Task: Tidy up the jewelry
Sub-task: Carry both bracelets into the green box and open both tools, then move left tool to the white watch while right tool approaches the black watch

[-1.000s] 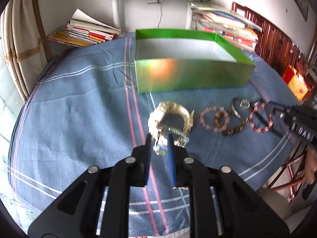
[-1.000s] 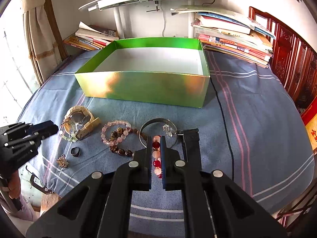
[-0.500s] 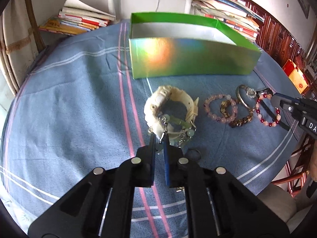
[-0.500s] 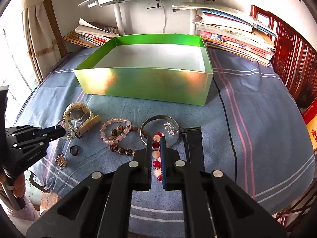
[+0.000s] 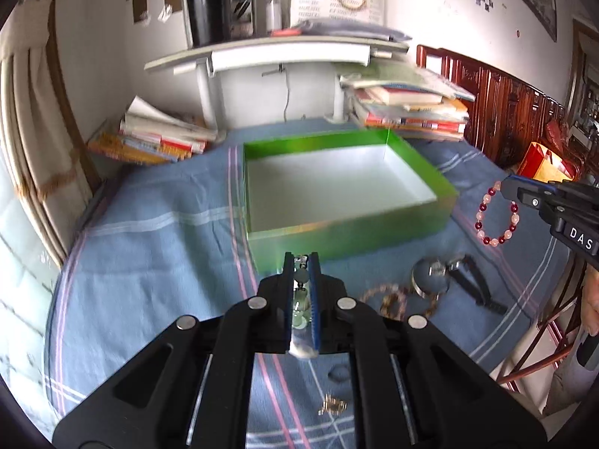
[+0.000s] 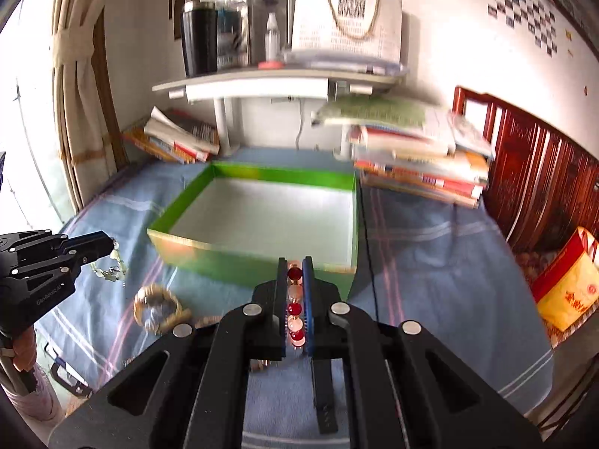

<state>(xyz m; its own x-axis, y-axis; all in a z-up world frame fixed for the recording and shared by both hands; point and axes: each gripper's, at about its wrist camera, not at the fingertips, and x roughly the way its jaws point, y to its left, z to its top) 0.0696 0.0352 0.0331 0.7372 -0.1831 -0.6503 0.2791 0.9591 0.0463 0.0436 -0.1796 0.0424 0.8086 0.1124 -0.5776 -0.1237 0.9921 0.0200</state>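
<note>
Left gripper [image 5: 300, 262]: jaws clenched on a pale green beaded chain bracelet [image 5: 299, 299], held above the blue striped tablecloth [image 5: 149, 262]. From the right wrist view the same chain [image 6: 112, 265] dangles from the left gripper [image 6: 108, 245], clear of the cloth.

Right gripper [image 6: 295, 263]: jaws clamped on a red and pink round-bead bracelet [image 6: 294, 308]. In the left wrist view that bracelet [image 5: 496, 217] hangs as an open loop from the tip of the right gripper [image 5: 511, 187], in the air to the right of the box.

Open shiny green cardboard box with white inside [image 6: 262, 220] sits mid-table, ahead of both grippers; nothing visible in it.

On the cloth in front of the box: cream chunky bangle [image 6: 159, 308] lying flat; brown and pink bead bracelets [image 5: 389, 299], blurred; silver ring bangle [image 5: 430, 277] touching a black strap [image 5: 475, 288]; a small gold trinket [image 5: 331, 406] near the table edge, detail too small to tell.

Stacks of books [image 6: 419, 164] lie behind the box on both sides. A white shelf [image 6: 262, 82] above carries a black tumbler [image 6: 198, 37] and a white paper bag [image 6: 348, 26].
</note>
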